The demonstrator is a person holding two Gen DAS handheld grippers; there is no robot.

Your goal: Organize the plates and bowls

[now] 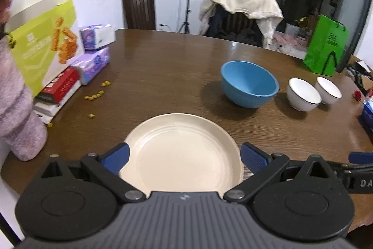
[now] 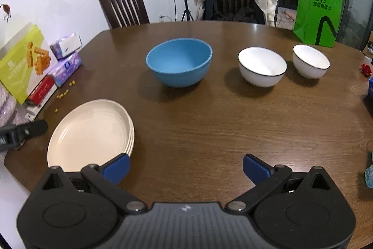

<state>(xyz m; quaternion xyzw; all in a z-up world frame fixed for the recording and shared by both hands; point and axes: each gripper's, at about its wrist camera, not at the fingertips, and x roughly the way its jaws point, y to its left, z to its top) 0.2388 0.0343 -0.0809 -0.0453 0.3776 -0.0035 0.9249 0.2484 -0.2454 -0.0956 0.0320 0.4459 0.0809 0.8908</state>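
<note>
Tongs point(image 1: 185, 159) (open) over plate point(image 1: 181, 153).

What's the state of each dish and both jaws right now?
Plate stack: stacked, upright, empty, near table edge.
Blue bowl: upright, empty, standing alone.
Near white bowl: upright, empty.
Far white bowl: upright, empty, beside the other, not nested.
Left gripper: jaws open, above the plates, holding nothing.
Right gripper: jaws open, empty, over bare table.

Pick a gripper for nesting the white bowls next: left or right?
Right, probably. The right gripper is open and empty, with both white bowls ahead of it. The left gripper is open over the cream plates, farther from them.
</note>
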